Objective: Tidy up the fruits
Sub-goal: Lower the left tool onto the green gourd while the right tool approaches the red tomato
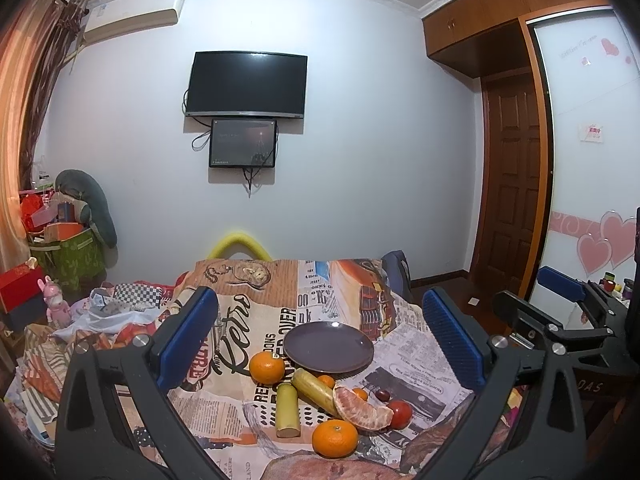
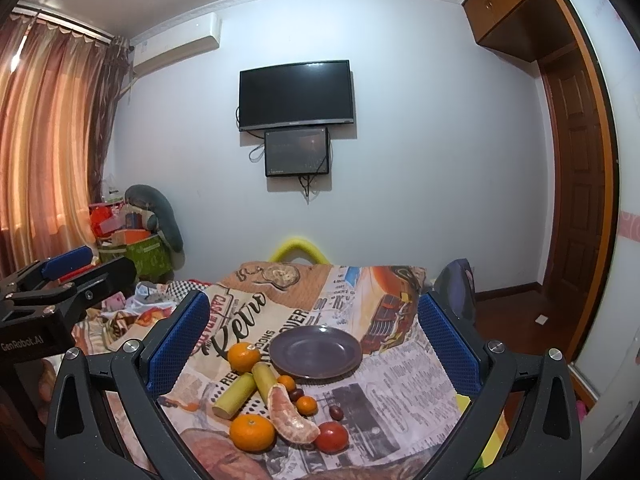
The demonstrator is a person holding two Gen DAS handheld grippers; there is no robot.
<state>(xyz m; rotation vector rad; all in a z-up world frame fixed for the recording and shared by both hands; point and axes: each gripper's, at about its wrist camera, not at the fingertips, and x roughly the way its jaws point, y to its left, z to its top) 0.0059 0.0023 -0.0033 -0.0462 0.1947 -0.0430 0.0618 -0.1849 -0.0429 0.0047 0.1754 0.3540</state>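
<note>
Fruit cluster (image 2: 280, 408) at my 12 o'clock, just short of the empty plate (image 2: 316, 350). Both my left gripper (image 1: 320, 340) and right gripper (image 2: 314, 344) gape wide, holding nothing. Sugarcane pieces (image 2: 236, 396) lie roughly 7-to-1 o'clock; right looks marginally nearer.

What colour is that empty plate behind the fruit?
The plate is dark purple-grey, clearest in the right wrist view.
</note>
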